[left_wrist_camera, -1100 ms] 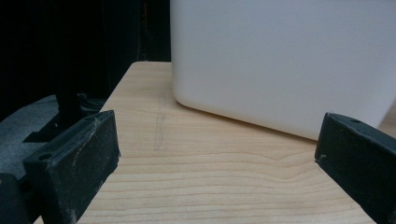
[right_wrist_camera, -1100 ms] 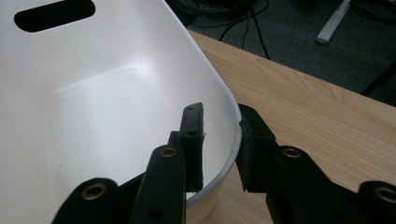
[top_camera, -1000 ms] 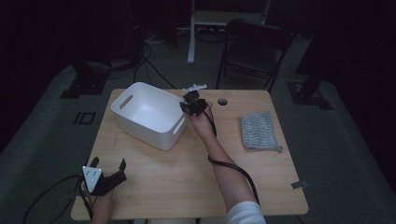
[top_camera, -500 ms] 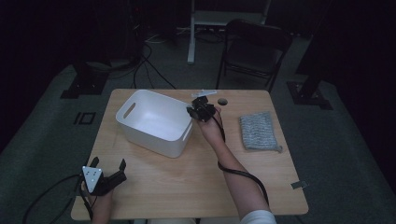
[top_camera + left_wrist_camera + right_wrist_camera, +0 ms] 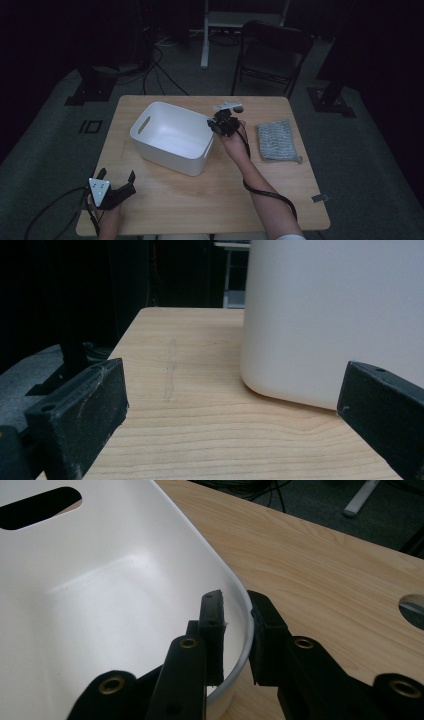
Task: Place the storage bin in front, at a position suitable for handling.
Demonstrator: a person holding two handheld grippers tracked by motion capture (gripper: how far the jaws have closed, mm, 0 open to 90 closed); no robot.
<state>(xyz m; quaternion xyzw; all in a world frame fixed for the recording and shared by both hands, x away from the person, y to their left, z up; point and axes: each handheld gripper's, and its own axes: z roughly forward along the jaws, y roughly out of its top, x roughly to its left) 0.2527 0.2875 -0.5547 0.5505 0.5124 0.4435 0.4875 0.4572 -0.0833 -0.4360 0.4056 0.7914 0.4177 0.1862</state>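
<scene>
A white plastic bin (image 5: 170,135) with slot handles stands on the wooden table (image 5: 210,200), left of centre. My right gripper (image 5: 220,125) is at the bin's right end. In the right gripper view the bin wall (image 5: 100,595) runs between the jaws, one jaw inside and one outside, and the right gripper (image 5: 237,605) is shut on the rim. My left gripper (image 5: 117,176) rests near the table's front left corner, open and holding nothing. In the left gripper view the bin's rounded corner (image 5: 325,315) stands ahead of the left gripper (image 5: 225,405), apart from it.
A folded grey knitted cloth (image 5: 276,140) lies on the table's right side. A round cable hole (image 5: 412,607) is in the tabletop beyond the bin. A dark chair (image 5: 272,50) and cables stand behind the table on the dark floor.
The bin has slid to the right and slightly nearer, held at its rim by the right gripper. The left gripper has stayed in place.
</scene>
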